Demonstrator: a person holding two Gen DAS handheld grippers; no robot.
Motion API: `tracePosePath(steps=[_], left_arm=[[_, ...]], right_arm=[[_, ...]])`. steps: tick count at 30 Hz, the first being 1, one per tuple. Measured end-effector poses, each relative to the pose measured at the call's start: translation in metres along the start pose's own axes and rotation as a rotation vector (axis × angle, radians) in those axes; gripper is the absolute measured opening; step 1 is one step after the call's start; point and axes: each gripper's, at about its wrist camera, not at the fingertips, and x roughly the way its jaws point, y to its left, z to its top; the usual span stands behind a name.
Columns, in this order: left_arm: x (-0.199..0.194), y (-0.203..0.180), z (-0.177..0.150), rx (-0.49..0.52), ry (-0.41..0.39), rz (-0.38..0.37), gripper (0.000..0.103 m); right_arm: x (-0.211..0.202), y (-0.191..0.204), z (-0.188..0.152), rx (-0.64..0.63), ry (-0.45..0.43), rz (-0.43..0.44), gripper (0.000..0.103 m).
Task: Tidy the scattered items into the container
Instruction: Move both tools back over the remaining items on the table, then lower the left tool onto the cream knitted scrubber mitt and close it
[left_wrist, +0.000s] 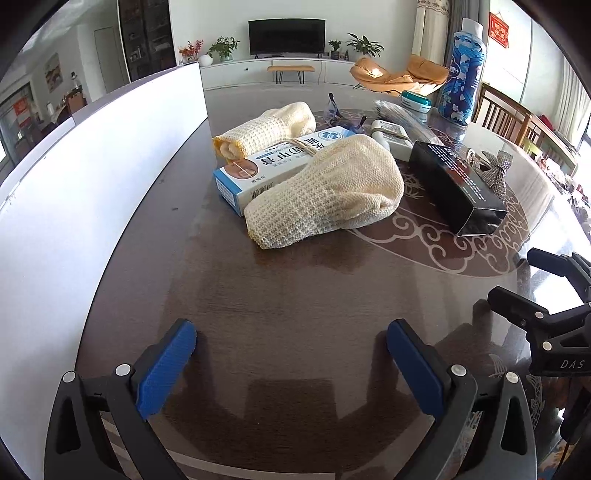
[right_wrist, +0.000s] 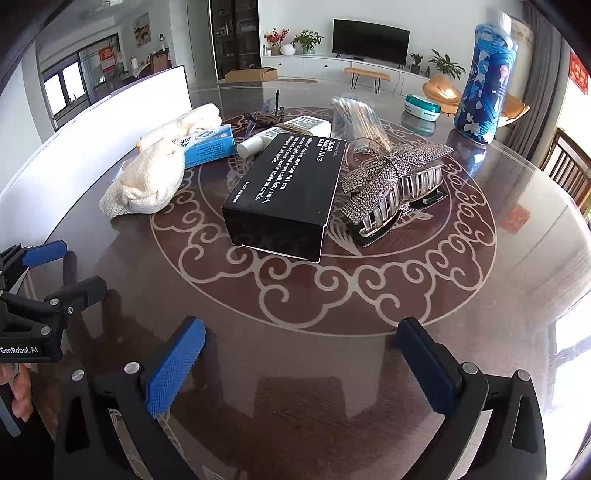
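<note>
Your tall white-walled container (left_wrist: 110, 155) filled the left of the left wrist frame, standing on the dark glossy round table (left_wrist: 295, 295). Centre frame lay two cream knitted mitts (left_wrist: 325, 188), touching one blue-and-white carton (left_wrist: 258, 166) between them. To the right sat one black printed box (right_wrist: 284, 192), one rhinestone bow hair claw (right_wrist: 395, 184) just beside it, and one white tube (right_wrist: 284, 134) behind. One blue patterned bottle (right_wrist: 484, 81) stood upright at upper right. Your left gripper (left_wrist: 291, 343) and right gripper (right_wrist: 301, 339) both gaped wide, holding nothing.
</note>
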Motion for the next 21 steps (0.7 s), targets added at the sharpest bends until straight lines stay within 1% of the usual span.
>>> tracePosePath(steps=[6,11,16,19,21], left_arm=[[-0.001,0.001,0.002,-0.001,0.002,0.000,0.103],[0.002,0.003,0.009,0.016,0.026,-0.012,0.103],[0.013,0.007,0.025,0.027,0.044,-0.022,0.103],[0.022,0.006,0.038,0.074,0.037,-0.052,0.103],[0.029,0.011,0.047,0.079,0.025,-0.056,0.103]], right_arm=[[0.000,0.000,0.000,0.000,0.000,0.000,0.103],[0.000,0.000,0.000,0.001,0.000,0.000,0.103],[0.000,0.000,0.000,0.001,0.000,0.000,0.103],[0.000,0.000,0.000,0.001,0.000,0.000,0.103],[0.000,0.000,0.000,0.001,0.000,0.000,0.103]])
